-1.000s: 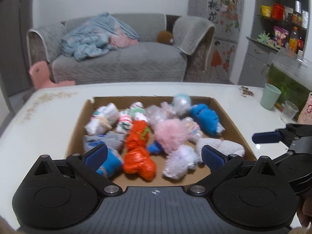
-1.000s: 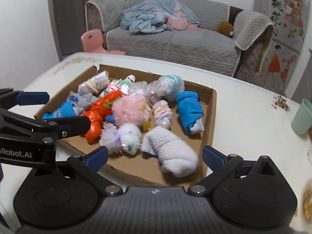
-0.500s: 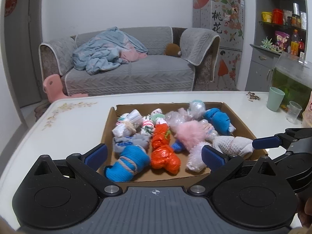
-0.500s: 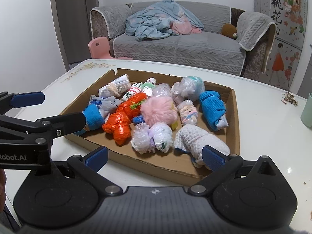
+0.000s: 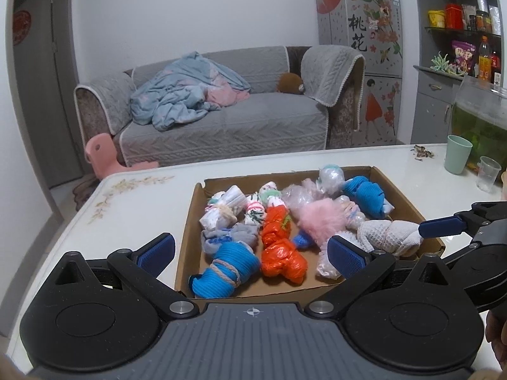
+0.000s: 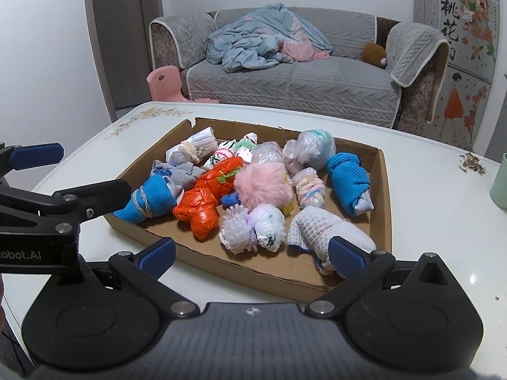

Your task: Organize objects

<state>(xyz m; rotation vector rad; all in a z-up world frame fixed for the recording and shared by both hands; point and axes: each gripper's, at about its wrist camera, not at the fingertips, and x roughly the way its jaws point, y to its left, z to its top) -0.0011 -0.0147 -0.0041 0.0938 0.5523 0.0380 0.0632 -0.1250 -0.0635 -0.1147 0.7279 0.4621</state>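
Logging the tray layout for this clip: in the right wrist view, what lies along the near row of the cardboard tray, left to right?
Blue roll tied with cord → orange plastic bundle → clear bubble-wrap bundle → white knitted roll.

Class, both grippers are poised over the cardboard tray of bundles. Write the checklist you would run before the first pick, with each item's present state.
1. Left gripper jaws open and empty: ok.
2. Right gripper jaws open and empty: ok.
3. Tray flat on the table, fully on it: ok.
4. A bundle free to grasp: ok; the white knit bundle lies at the near edge with nothing on top.
5. Grippers apart from each other: ok.
6. Destination for the bundles: cannot tell; no sorting container shows.
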